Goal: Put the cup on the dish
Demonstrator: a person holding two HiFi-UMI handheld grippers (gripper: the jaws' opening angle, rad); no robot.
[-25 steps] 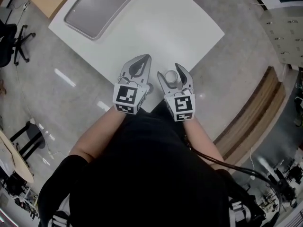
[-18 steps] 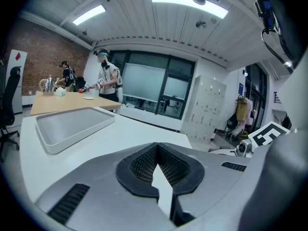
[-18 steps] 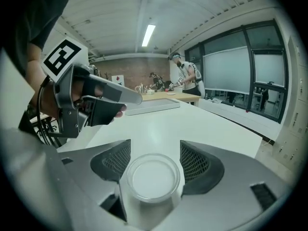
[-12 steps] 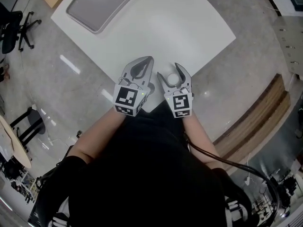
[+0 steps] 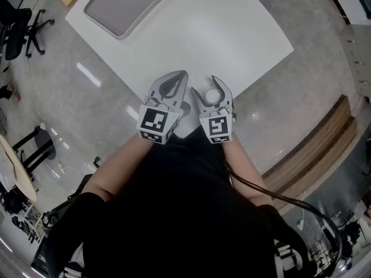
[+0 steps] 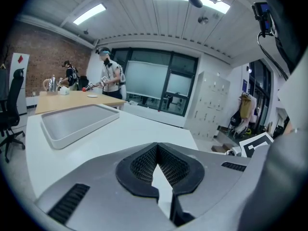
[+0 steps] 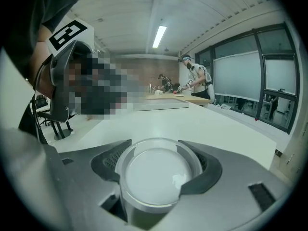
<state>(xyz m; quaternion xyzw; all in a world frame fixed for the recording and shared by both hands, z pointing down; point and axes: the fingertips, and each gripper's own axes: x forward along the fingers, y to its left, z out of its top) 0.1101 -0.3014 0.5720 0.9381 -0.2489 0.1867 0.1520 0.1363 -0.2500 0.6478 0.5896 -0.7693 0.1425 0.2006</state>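
Observation:
A pale round cup (image 5: 213, 95) stands at the near corner of the white table (image 5: 232, 33), between the jaws of my right gripper (image 5: 208, 88). In the right gripper view the cup (image 7: 154, 174) fills the space between the two dark pads of that gripper (image 7: 154, 148), which stand wide around it. A little mesh shows beside its left wall. My left gripper (image 5: 183, 74) hovers just left of it, shut and empty, its tips (image 6: 156, 146) meeting. The dish, a grey tray with a white rim (image 5: 124, 4), lies at the table's far left (image 6: 77, 121).
The table's near edges run just below and to the right of both grippers, with grey floor beyond. A wooden table (image 6: 72, 97) with people at it stands behind the tray. Office chairs (image 5: 23, 25) are on the floor to the left.
Both grippers stay at the table's near corner with the cup between the right jaws. The right gripper has turned slightly left, and the head view has shifted a little.

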